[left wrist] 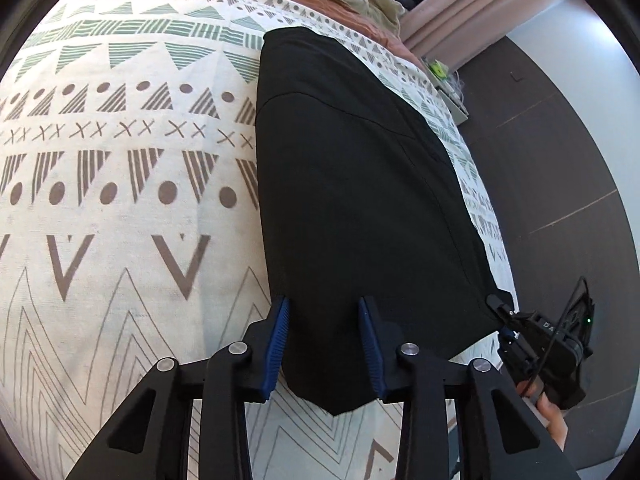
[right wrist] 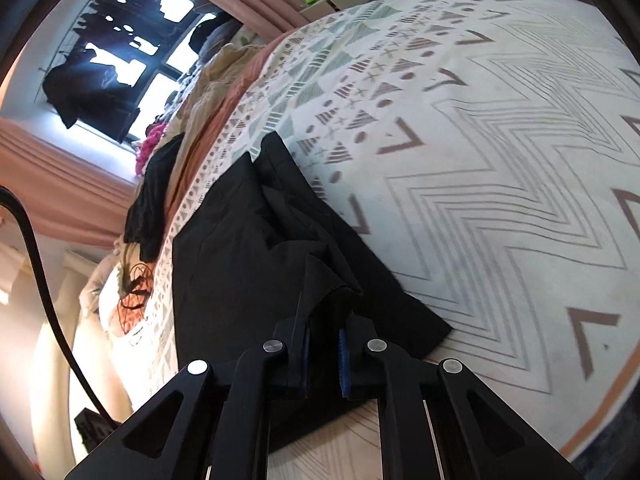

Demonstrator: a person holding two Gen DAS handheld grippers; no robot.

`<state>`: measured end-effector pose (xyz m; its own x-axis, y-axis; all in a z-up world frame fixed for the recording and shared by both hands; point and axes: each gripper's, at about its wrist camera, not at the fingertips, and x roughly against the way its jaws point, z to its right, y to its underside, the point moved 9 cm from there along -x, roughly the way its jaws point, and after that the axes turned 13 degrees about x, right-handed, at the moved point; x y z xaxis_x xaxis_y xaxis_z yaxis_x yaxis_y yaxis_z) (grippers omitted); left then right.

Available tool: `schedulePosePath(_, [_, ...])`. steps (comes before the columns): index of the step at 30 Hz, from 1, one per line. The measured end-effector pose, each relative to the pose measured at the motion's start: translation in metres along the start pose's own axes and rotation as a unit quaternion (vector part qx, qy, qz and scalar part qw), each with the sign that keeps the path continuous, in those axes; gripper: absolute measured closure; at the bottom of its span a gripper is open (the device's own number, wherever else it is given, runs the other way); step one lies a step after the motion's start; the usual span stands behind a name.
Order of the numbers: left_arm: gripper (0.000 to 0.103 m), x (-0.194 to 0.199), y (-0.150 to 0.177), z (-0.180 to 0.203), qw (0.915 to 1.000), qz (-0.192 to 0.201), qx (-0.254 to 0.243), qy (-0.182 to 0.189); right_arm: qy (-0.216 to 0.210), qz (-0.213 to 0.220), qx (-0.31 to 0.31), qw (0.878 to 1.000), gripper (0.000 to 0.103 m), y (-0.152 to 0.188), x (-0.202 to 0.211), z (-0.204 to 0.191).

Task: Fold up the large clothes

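step: near hem of black garment (left wrist: pixel 352 184) being gripped | left gripper (left wrist: pixel 326 312) half-closed astride hem, contact unclear | right gripper (right wrist: pixel 323 334) being clamped on cloth | next: hem being lifted evenly, folded away

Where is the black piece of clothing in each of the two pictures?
Left wrist view: the black garment runs from upper middle down to the bottom centre, its near end between the left gripper's fingers.
Right wrist view: it lies left of centre, near edge bunched in the right gripper.
Shared landmark: the patterned bedspread under it.
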<state>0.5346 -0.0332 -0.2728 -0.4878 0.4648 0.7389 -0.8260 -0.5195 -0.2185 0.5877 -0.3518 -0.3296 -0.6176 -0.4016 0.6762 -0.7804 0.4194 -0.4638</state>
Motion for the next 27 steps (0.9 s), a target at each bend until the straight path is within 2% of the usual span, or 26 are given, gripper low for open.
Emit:
schedulePosePath(7, [0.066, -0.004, 0.005, 0.001, 0.9999, -0.004, -0.014, -0.004, 0.001, -0.036, -0.005, 0.999, 0.093, 0.012, -0.008, 0.021])
schedulePosePath(8, [0.063, -0.005, 0.005, 0.001, 0.9998, 0.0, -0.016, -0.009, 0.001, -0.04, -0.009, 0.999, 0.093, 0.014, -0.009, 0.022])
schedulePosePath(10, [0.043, -0.007, 0.006, -0.004, 0.9996, 0.005, -0.016, -0.022, 0.001, -0.045, -0.008, 0.999, 0.093, 0.015, -0.011, 0.025])
schedulePosePath(12, [0.037, -0.011, 0.007, -0.008, 0.9997, 0.004, -0.007, -0.025, -0.002, -0.052, -0.009, 0.999, 0.089, 0.015, -0.013, 0.025])
schedulePosePath(15, [0.037, -0.015, 0.005, -0.009, 0.9998, -0.001, 0.006, -0.017, -0.005, -0.048, -0.009, 0.999, 0.074, 0.012, -0.009, 0.027])
schedulePosePath(17, [0.037, -0.014, 0.004, -0.009, 0.9998, 0.003, 0.005, -0.018, 0.01, -0.048, 0.002, 0.999, 0.051, 0.01, -0.007, 0.031])
schedulePosePath(19, [0.037, -0.017, 0.004, -0.009, 0.9998, 0.004, 0.005, -0.018, 0.021, -0.048, 0.01, 0.999, 0.044, 0.009, -0.006, 0.034])
schedulePosePath(21, [0.037, -0.02, 0.007, -0.008, 0.9999, -0.002, 0.006, -0.016, 0.018, -0.063, 0.015, 0.998, 0.043, 0.01, -0.01, 0.037])
schedulePosePath(24, [0.059, -0.024, 0.01, -0.004, 0.9999, -0.004, 0.004, -0.011, 0.015, -0.086, 0.019, 0.996, 0.043, 0.016, -0.019, 0.038])
schedulePosePath(25, [0.065, -0.023, 0.01, -0.001, 0.9998, 0.001, -0.006, -0.019, 0.012, -0.086, 0.019, 0.996, 0.047, 0.016, -0.019, 0.038])
schedulePosePath(26, [0.066, -0.023, 0.011, 0.002, 0.9995, 0.006, -0.016, -0.025, 0.006, -0.084, 0.019, 0.996, 0.058, 0.016, -0.019, 0.038])
schedulePosePath(27, [0.07, -0.022, 0.012, 0.005, 0.999, 0.013, -0.027, -0.033, -0.004, -0.086, 0.018, 0.996, 0.061, 0.017, -0.02, 0.035])
